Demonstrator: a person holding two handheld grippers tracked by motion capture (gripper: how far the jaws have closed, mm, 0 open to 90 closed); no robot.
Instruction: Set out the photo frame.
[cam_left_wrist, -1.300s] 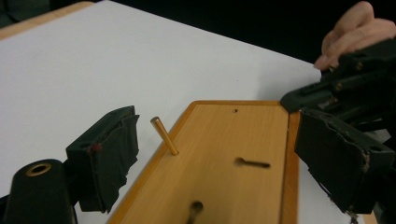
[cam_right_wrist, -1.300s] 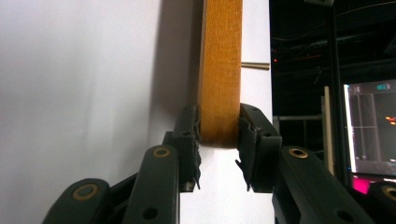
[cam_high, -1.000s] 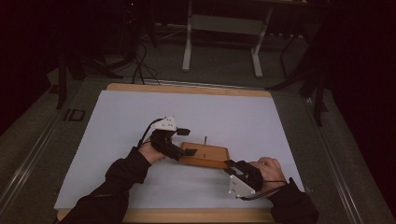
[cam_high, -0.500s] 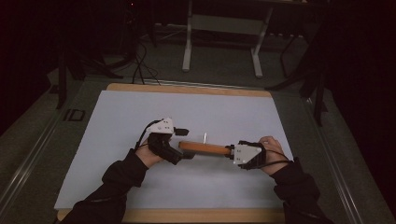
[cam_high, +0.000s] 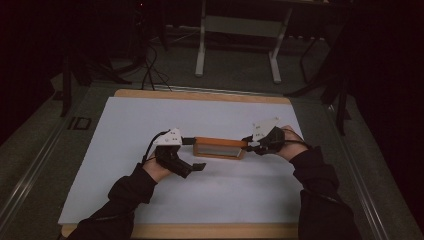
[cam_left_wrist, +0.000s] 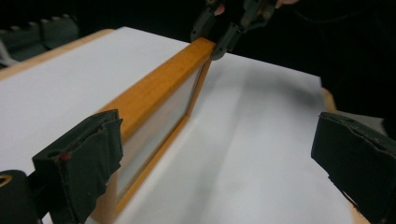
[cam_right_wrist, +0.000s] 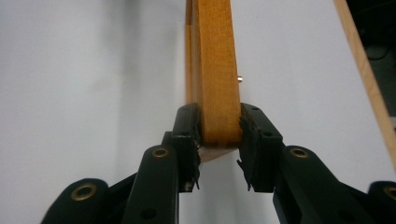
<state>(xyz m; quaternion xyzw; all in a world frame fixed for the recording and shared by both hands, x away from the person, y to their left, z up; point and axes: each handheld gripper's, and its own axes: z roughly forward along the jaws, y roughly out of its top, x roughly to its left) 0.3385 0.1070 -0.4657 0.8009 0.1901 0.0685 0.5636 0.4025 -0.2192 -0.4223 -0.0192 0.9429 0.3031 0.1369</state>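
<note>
Item: wooden frame — orange-brown rim with a pale inner panel, standing on its long edge near the middle of the worktop, which carries a white sheet with a wood border at its near and far edges. The frame runs left to right.

Right claw: pressed onto the frame's right end, 1 jaw on each broad face; in the right gripper view both pads touch the wood. A small pin sticks out of one face farther along.

Left claw: spread wide, holding nothing. In the left gripper view 1 jaw sits just beside the frame's left end — contact cannot be told — and the other hangs well apart over bare sheet.

Background: a pale stand and cables on the dark floor beyond the worktop's far edge.
</note>
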